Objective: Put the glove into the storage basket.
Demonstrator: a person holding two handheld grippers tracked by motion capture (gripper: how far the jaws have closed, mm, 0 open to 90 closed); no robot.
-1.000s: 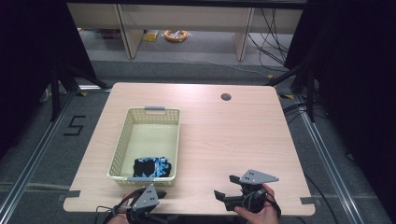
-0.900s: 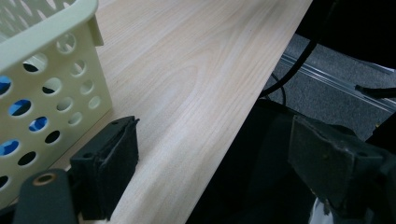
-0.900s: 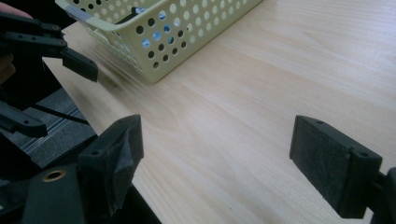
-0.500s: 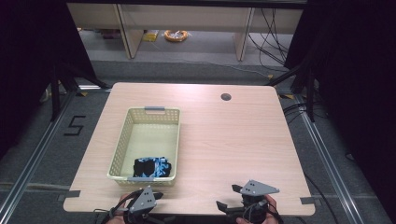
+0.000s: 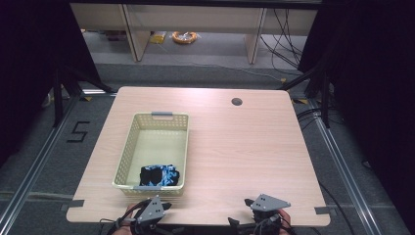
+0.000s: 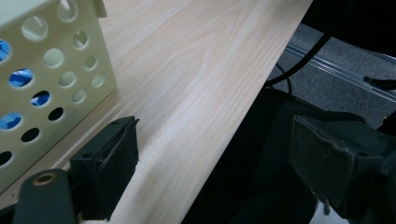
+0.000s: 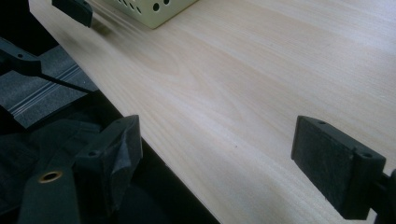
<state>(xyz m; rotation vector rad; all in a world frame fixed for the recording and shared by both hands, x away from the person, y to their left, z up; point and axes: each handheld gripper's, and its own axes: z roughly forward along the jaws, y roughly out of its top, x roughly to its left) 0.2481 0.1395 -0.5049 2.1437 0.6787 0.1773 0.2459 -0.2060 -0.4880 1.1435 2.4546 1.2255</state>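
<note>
Two grippers we hold at near table edge: left gripper jaws wide, empty, beside basket; blue-black cloth in its near end, likely soft, light, pinch bunched fold; right gripper likewise agape, empty

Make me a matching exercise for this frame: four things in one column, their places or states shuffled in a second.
Things:
1. basket
2. blue and black cloth
3. round hole
4. right tool

Places or states:
a. far right part of the table top
b. open, at the near table edge
c. left half of the table
d. inside the basket, near end

Pairs: 1-c, 2-d, 3-a, 4-b
</note>
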